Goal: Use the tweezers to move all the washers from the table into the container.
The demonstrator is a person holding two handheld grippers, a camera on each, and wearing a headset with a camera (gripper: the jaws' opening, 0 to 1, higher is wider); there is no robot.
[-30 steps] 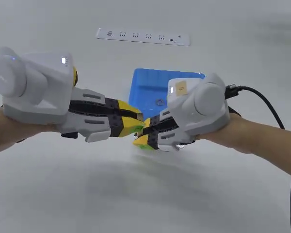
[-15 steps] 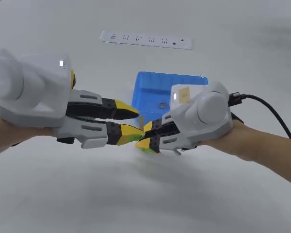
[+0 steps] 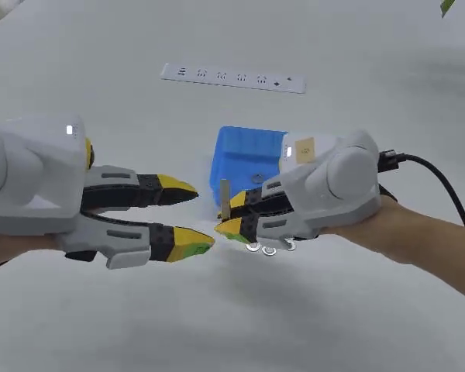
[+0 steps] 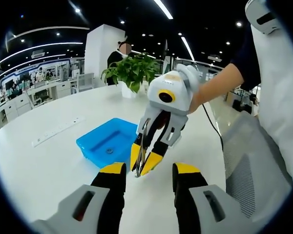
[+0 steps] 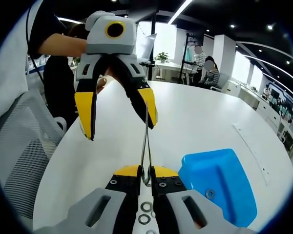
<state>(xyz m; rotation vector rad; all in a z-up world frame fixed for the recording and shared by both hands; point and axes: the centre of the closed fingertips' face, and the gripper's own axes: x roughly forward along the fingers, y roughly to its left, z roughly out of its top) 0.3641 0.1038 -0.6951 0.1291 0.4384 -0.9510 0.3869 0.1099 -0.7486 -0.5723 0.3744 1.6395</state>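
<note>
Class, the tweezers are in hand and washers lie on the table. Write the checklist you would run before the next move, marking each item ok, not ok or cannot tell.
1. Tweezers clamped in the right tool: ok.
2. Left tool open and apart from the tweezers: ok.
3. Washers located on the table, under the right tool: ok.
4. Tweezer tips aimed at those washers: not ok, they point towards the left tool.
5. Container open and beside the work: ok.
6. How far apart the tweezer tips are: cannot tell.
</note>
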